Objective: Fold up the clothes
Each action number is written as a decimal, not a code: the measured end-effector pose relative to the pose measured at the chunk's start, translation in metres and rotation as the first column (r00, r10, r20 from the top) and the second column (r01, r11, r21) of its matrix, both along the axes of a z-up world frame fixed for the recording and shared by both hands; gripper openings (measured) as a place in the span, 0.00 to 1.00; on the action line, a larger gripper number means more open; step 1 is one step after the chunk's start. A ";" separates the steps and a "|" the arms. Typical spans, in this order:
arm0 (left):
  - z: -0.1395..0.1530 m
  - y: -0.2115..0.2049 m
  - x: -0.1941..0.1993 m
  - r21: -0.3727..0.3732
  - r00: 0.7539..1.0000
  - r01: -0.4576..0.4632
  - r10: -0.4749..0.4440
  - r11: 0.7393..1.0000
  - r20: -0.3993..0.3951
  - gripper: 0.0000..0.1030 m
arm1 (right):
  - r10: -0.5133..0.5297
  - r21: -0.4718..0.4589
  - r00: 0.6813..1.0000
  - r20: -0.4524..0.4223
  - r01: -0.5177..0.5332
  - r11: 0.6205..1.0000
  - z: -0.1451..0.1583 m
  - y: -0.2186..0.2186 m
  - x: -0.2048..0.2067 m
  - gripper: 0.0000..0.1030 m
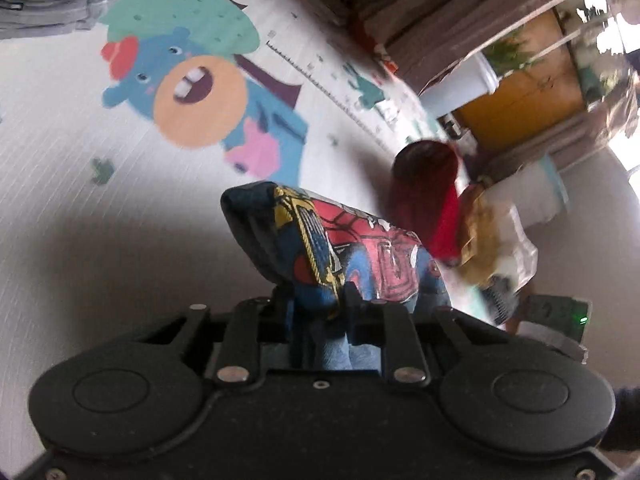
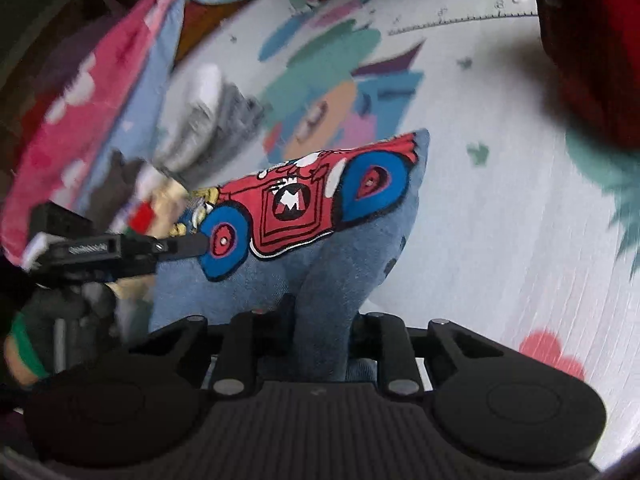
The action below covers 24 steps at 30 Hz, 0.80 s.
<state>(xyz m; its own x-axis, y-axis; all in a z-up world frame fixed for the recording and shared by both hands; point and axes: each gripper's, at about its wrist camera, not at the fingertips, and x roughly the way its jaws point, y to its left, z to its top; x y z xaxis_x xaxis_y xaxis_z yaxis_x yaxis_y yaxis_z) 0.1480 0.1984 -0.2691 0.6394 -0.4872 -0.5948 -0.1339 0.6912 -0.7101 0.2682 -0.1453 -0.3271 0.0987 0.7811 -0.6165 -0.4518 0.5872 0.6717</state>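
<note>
- I have one blue garment (image 1: 320,240) pinched in both grippers: soft, thick knit fabric with a printed cartoon car in red, blue and yellow, held up above the play mat (image 1: 60,184).
- My left gripper (image 1: 310,300) is clenched on a bunched fold of the garment; cloth fills the gap between its black fingers.
- My right gripper (image 2: 322,312) is likewise clamped on a narrow ridge of the same blue fabric, which rises from the jaws into a rounded hump.
- In the right wrist view I can see the left gripper (image 2: 192,244) reaching in from the left, its tip against the printed blue wheel.
- The mat is pale, finely ribbed, and printed with a blue cartoon animal (image 1: 192,92) with an orange snout.
- I count one stack of folded grey clothes (image 1: 44,8) at the far left, cut off by the frame edge.
- A dark red object (image 1: 428,200) sits to the right; blurred, so I cannot tell what it is.
- A pink and blue patterned cloth (image 2: 100,92) hangs at far left in the right view, partly out of frame.
</note>
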 end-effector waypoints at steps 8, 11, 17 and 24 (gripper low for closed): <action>-0.030 -0.001 0.069 0.130 0.997 0.068 -0.064 0.989 -0.030 0.23 | -0.109 -0.135 0.993 0.042 0.113 0.984 -0.022 0.012 0.045 0.37; -0.043 0.013 0.068 0.130 0.998 0.033 -0.025 0.991 -0.064 0.48 | -0.121 -0.173 0.991 0.052 0.129 0.976 -0.030 0.014 0.044 0.45; -0.062 0.020 0.046 0.093 0.994 -0.011 0.021 0.996 -0.108 0.52 | -0.145 -0.162 0.989 0.039 0.149 0.975 -0.044 0.007 0.036 0.60; -0.069 0.001 0.045 0.050 0.999 0.014 -0.011 0.999 -0.049 0.23 | -0.122 -0.161 0.985 0.121 0.141 0.977 -0.044 0.031 0.017 0.30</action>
<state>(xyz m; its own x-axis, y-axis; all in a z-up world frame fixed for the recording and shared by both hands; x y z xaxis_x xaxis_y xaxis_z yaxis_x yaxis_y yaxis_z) 0.1929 0.1990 -0.3380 0.6028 -0.4638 -0.6492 -0.1589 0.7276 -0.6674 0.2853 -0.1143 -0.3713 0.2682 0.6429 -0.7175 -0.4288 0.7466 0.5087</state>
